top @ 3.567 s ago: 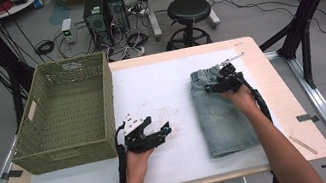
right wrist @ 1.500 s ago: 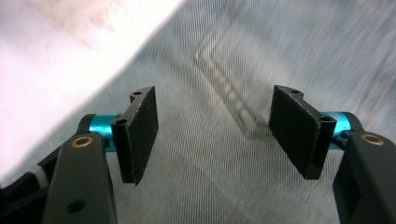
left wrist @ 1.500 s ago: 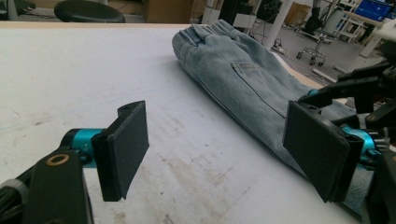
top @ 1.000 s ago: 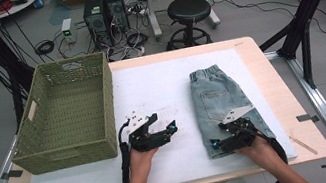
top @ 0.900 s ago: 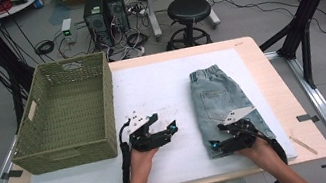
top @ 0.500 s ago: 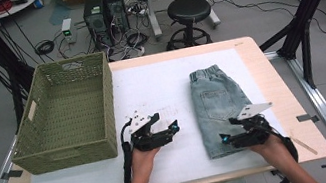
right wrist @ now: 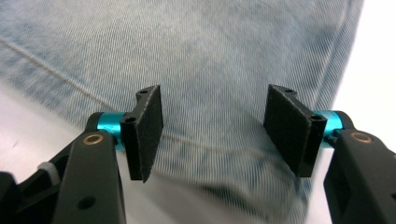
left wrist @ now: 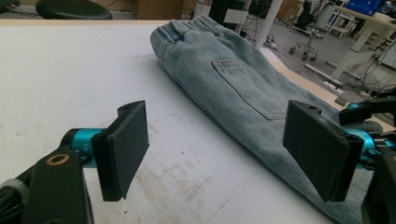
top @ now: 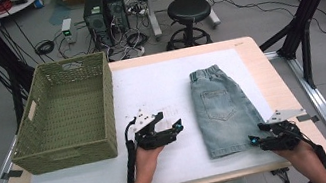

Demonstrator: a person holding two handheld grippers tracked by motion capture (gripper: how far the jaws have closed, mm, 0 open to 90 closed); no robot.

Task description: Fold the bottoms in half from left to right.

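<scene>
Folded light-blue denim shorts (top: 222,109) lie flat on the white sheet, waistband at the far end. My right gripper (top: 256,140) is at their near right corner. In the right gripper view (right wrist: 212,130) its jaws have just been closing but still stand apart, with the denim (right wrist: 210,56) and its hem between and beneath them, not pinched. My left gripper (top: 174,131) rests on the sheet left of the shorts, open with nothing between its jaws (left wrist: 219,149). It looks across at the shorts (left wrist: 233,79) and the right gripper (left wrist: 369,112).
A green woven basket (top: 68,156) stands at the table's left side, with nothing visible in it. The white sheet (top: 159,82) covers most of the wooden tabletop (top: 273,67). A stool, computers and cables are on the floor beyond the far edge.
The right gripper came from the waistband end down to the near hem, then slid right to the near right corner and dipped. Its jaws narrowed a little. The left gripper barely moved.
</scene>
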